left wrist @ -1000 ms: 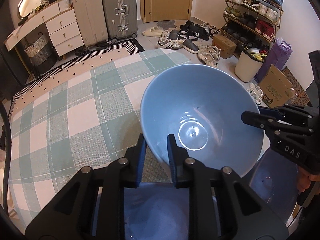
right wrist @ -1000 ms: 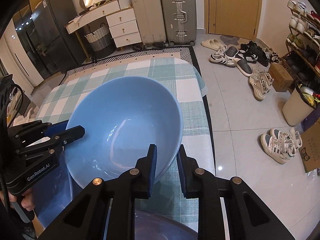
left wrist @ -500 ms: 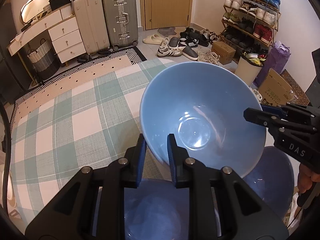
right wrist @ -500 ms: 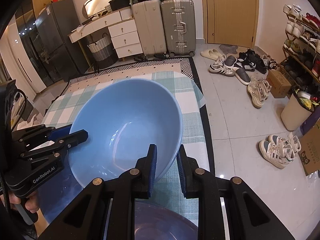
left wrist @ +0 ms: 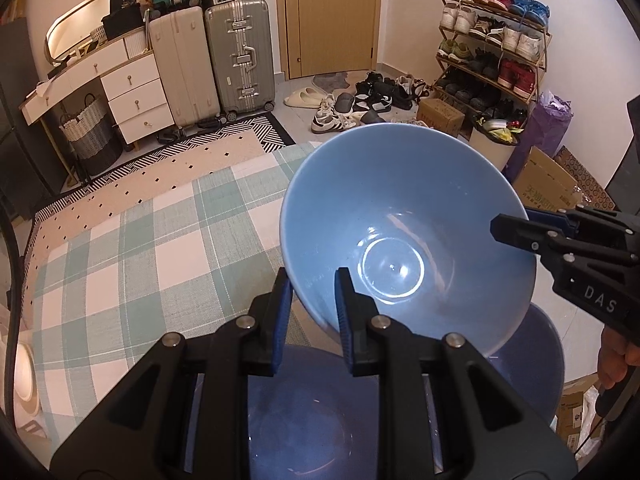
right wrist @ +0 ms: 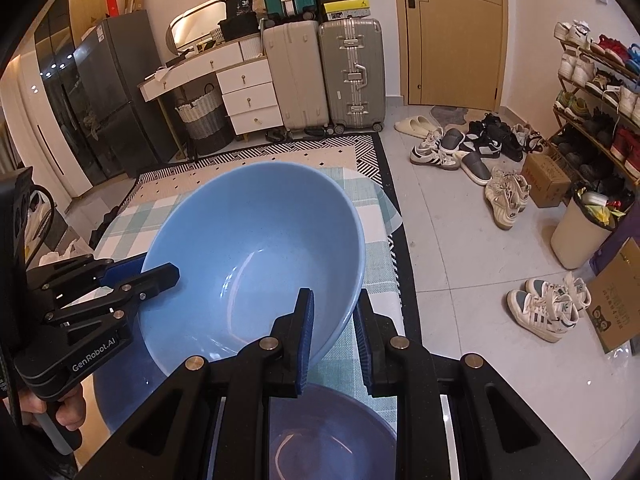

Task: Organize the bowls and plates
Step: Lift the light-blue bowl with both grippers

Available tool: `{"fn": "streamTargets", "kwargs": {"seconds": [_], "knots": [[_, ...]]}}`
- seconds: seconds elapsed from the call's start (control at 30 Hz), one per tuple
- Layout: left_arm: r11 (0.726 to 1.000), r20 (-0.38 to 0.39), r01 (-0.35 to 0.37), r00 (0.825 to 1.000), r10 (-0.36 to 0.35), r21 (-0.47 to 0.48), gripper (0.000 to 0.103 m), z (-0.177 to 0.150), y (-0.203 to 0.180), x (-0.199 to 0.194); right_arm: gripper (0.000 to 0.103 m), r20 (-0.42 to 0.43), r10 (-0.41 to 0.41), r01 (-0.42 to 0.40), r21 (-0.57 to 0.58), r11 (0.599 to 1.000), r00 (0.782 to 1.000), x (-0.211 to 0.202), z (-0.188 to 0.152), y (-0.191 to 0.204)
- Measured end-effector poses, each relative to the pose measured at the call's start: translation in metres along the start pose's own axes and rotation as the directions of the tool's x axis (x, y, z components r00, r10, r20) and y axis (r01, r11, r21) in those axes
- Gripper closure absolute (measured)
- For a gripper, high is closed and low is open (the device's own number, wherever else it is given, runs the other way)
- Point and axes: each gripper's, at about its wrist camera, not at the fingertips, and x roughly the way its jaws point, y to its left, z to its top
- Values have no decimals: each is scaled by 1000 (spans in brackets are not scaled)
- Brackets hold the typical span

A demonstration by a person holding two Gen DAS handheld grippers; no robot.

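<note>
While both hand-held grippers pinch it, glossy round bowl (left wrist: 404, 216) gleams.

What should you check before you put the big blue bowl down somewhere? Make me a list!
1. Left hand-held gripper pinching the rim of the light blue bowl: ok, rim sits between its fingers.
2. Right hand-held gripper pinching the opposite rim: ok.
3. Bowl empty, nothing to spill: ok.
4. Bowl clear of the darker blue bowls underneath: ok, it hangs above them, tilted.
5. Free room on the checked tablecloth: ok on the side seen from the left wrist.
6. Grip firm enough not to slip: cannot tell.
</note>
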Motion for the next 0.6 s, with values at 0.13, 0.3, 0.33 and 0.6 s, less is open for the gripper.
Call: {"fn": "streamTargets", "kwargs": {"seconds": [0.13,0.3,0.33,0.6], "knots": [[1000,14,1,1000,-1,-1,84,-2,-2,-16,83,12,-2,2,-11,1000,1000,-15,-1,4],[1000,35,-2,999,2,3,84,-6,-3,-38,83,23,4,-4,-12,1000,1000,-33,-8,12],[1000,38,-4,999,4,4,84,-8,-4,-43,83,28,6,-6,-12,1000,1000,-36,-8,13],[1000,62,-17,998,18,-8,84,-18,-1,-82,83,53,20,-18,-29,999,998,-65,-17,34]]}}
